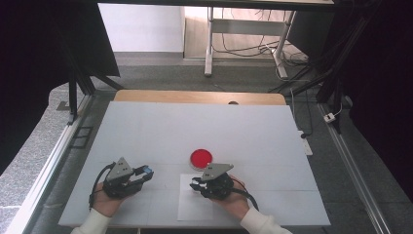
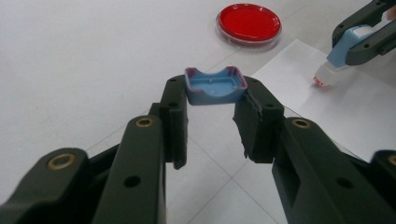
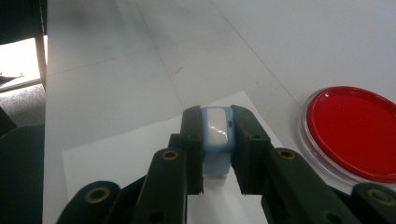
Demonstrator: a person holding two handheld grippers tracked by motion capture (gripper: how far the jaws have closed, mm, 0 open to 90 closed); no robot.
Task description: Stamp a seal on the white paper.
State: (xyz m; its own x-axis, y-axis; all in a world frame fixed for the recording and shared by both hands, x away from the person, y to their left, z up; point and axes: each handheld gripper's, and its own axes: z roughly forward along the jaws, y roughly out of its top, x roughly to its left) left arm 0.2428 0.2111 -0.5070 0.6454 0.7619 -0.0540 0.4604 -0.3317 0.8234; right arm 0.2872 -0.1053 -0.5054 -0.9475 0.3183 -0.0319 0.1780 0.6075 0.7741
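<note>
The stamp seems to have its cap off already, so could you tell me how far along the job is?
Done: the blue cap is off, clamped in the left hand-held gripper. In hand: the right hand-held gripper grips the blue stamp, its tip at the white paper; no print is visible. Left, probably: pressing a mark and recapping. The red ink pad sits nearby.

Stamp (image 3: 216, 140) base — hidden between jaws.
</note>
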